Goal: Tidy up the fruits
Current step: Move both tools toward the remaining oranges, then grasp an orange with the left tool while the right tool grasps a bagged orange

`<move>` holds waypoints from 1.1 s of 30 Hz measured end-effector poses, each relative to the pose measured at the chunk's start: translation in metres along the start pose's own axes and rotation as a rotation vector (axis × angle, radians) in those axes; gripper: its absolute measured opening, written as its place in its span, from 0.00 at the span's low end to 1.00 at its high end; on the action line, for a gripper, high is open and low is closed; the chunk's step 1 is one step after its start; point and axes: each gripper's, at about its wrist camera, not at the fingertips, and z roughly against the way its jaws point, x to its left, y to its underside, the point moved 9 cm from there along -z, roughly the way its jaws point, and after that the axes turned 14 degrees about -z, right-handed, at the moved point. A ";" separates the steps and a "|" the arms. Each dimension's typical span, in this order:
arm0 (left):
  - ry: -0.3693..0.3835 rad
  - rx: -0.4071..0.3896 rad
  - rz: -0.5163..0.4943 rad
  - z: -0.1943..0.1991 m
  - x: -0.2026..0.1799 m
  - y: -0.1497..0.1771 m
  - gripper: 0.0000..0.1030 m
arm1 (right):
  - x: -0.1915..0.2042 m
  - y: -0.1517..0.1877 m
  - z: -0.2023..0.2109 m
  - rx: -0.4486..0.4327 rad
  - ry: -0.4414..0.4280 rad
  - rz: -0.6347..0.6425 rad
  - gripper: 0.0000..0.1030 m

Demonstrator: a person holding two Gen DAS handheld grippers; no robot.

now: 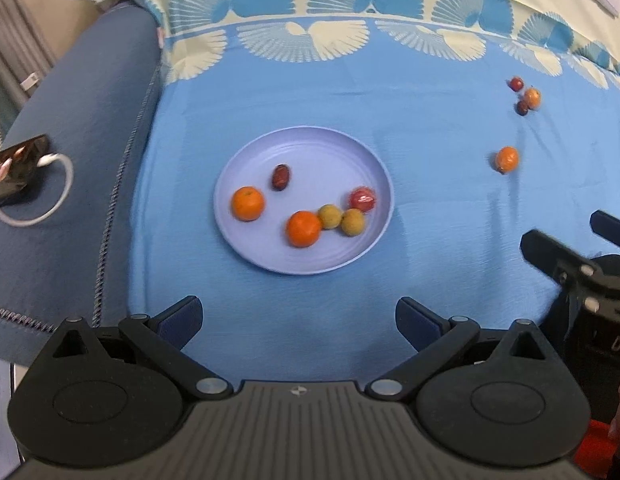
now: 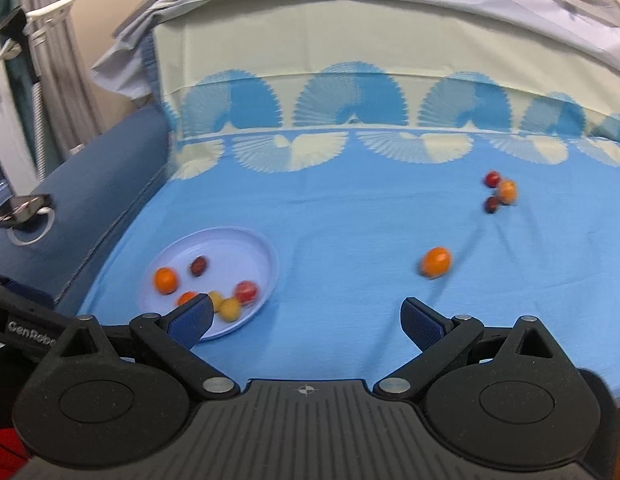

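Fruits are lying in two groups on a blue cloth (image 1: 429,112) spread over what appears to be a sofa. Six pieces are sitting in the lavender plate (image 1: 238,152): two oranges, two yellowish fruits, a wrapped red piece and a dark date-like one. Four more are waiting outside it, a lone orange (image 2: 435,262) and, farther back, a small cluster (image 2: 498,192) of three touching pieces. The left hand-held gripper (image 1: 298,322) is hovering near the plate's front rim with its jaws wide apart and nothing between them. The right hand-held gripper (image 2: 306,320) is likewise spread and empty, facing the lone orange, which looks like the next pick. Risks are arising mainly from the soft, yielding cloth: a round fruit pressed from one side could roll away, and a fruit released carelessly could be knocking the plate's contents over the low rim.
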 end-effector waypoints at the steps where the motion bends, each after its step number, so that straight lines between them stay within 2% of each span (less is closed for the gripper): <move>1: 0.008 0.000 -0.008 -0.003 -0.005 -0.005 1.00 | -0.007 -0.004 -0.001 -0.013 0.017 -0.005 0.97; 5: 0.042 -0.019 -0.044 -0.015 -0.031 -0.030 1.00 | -0.047 -0.029 -0.009 -0.082 0.106 -0.013 0.97; 9: 0.087 -0.043 -0.088 -0.031 -0.065 -0.062 1.00 | -0.099 -0.059 -0.026 -0.125 0.190 -0.084 0.97; 13: 0.130 -0.075 -0.156 -0.053 -0.104 -0.098 1.00 | -0.151 -0.089 -0.055 -0.168 0.248 -0.119 0.97; 17: 0.171 -0.071 -0.225 -0.088 -0.145 -0.136 1.00 | -0.202 -0.113 -0.099 -0.184 0.303 -0.142 0.97; 21: 0.226 -0.065 -0.286 -0.126 -0.185 -0.172 1.00 | -0.248 -0.143 -0.149 -0.193 0.312 -0.179 0.97; 24: 0.225 -0.060 -0.337 -0.158 -0.210 -0.194 1.00 | -0.278 -0.159 -0.198 -0.159 0.326 -0.183 0.97; 28: 0.239 -0.062 -0.377 -0.192 -0.231 -0.212 1.00 | -0.291 -0.173 -0.243 -0.152 0.314 -0.133 0.96; 33: 0.239 -0.001 -0.381 -0.227 -0.235 -0.215 1.00 | -0.302 -0.182 -0.283 -0.122 0.320 -0.123 0.96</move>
